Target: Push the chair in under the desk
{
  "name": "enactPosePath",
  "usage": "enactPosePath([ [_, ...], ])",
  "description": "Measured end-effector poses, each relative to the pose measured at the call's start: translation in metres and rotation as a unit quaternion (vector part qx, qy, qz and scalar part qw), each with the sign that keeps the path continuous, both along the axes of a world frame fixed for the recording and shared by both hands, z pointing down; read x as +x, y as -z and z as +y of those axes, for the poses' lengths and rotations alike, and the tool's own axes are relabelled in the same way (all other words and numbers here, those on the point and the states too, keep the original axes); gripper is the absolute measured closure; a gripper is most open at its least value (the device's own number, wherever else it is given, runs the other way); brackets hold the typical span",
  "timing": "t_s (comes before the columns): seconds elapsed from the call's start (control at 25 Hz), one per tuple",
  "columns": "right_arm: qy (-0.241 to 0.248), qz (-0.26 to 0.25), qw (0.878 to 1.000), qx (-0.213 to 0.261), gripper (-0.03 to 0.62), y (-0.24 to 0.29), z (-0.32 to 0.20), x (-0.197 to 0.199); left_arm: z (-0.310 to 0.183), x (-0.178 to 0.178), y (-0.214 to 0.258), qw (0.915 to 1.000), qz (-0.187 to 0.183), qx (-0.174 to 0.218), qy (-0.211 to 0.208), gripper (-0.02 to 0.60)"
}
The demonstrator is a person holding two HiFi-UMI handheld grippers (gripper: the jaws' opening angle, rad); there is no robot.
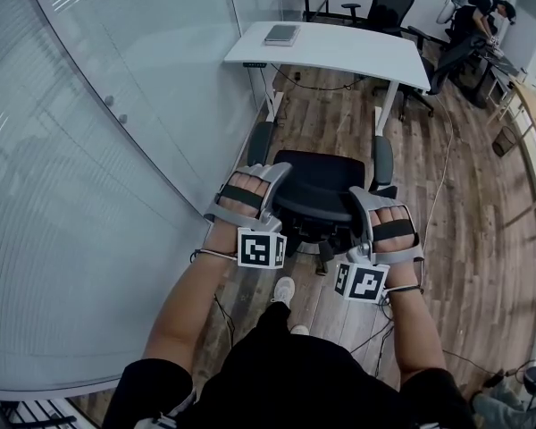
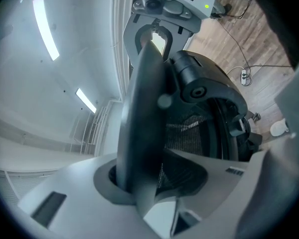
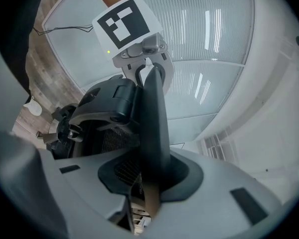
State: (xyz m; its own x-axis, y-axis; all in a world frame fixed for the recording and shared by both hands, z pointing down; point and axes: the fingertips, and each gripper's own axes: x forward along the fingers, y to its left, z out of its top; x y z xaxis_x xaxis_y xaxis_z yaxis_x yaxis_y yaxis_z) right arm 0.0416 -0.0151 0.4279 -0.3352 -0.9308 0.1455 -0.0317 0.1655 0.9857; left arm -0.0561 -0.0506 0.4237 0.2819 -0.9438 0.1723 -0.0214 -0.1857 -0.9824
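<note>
The left gripper is clamped on the left end of the chair back. In the left gripper view the dark rim runs straight through the narrow gap between its pale jaws, with both sides against it. The right gripper grips the right end the same way, its jaws narrow around the rim and mesh showing just beside them. Each gripper view shows the other gripper at the far end of the rim. Both grippers point nearly level and away from the person, with the left hand and right hand strapped in. The chair is black, with its back toward the person and its seat facing the desk. Its armrests reach near the desk's white legs, but the chair stands on the near side of the desk's edge, not under the top. The desk is white, with a flat grey slab at its far left corner. A glass wall runs along the left, just beside the desk and chair. Cables cross the wood floor. Behind the desk stands a second chair, and at the far right a person sits at another table. A shoe shows below the chair's base.
</note>
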Motion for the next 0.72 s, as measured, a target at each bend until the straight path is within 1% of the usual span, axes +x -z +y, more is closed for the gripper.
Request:
enactPosePath([
  [0.16,0.002,-0.002,1.0,0.005,0.49,-0.001,-0.016,0.0,-0.017,0.0,-0.003,1.0,0.0,-0.001,-0.004,0.428],
  [0.36,0.021,-0.047,0.999,-0.018,0.486,0.003,-0.047,0.003,-0.038,0.002,-0.005,0.9998,-0.019,-0.01,0.001,0.434],
  [0.48,0.018,-0.048,0.999,-0.014,0.485,0.001,-0.061,0.008,-0.051,0.007,-0.009,0.9995,-0.03,-0.014,0.0,0.433],
  [0.64,0.011,-0.054,0.998,-0.016,0.479,0.002,-0.083,0.009,-0.07,0.006,-0.013,0.999,-0.037,-0.026,0.006,0.44],
  [0.72,0.016,-0.063,0.998,-0.018,0.475,0.003,-0.091,0.011,-0.077,0.008,-0.013,0.9989,-0.035,-0.03,0.007,0.443],
])
